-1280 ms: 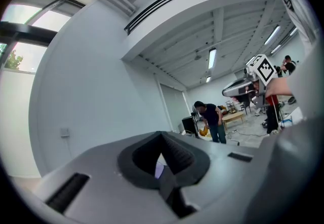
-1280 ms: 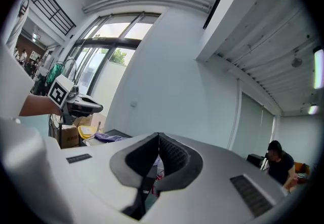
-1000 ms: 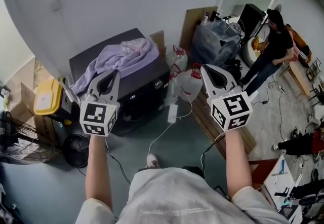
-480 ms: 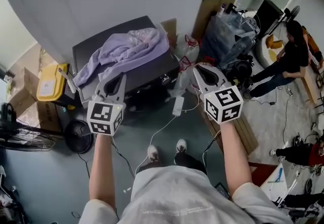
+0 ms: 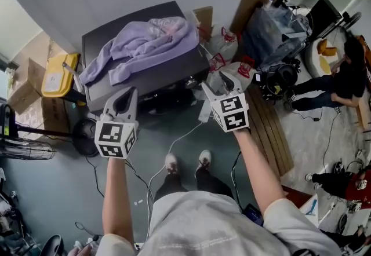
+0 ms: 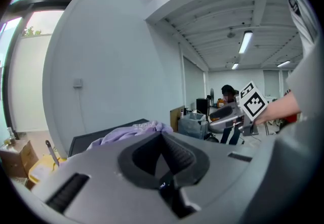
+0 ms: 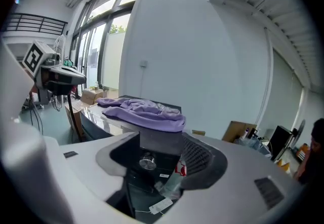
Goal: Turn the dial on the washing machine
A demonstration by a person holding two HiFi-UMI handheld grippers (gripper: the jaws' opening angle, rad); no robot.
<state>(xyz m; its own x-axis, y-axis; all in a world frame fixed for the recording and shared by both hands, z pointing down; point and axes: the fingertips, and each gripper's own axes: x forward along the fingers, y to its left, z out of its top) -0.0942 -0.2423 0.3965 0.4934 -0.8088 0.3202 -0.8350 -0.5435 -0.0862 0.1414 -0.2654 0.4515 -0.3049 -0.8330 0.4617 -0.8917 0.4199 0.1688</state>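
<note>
The right tongs (image 7: 159,152) are opening, with nothing pressed between the pads. Since a second ago they have come forward to the front of the washing machine (image 5: 95,55), upper centre of the head view. The silver dial (image 7: 147,162) shows through their gap, untouched, so I judge the turning has not begun. The left tongs (image 6: 162,154) are together and empty.

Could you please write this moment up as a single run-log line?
phase: approach | right hand-held gripper: jaws opening, short of dial | left hand-held gripper: shut, empty | washing machine: purple garment on top
</note>
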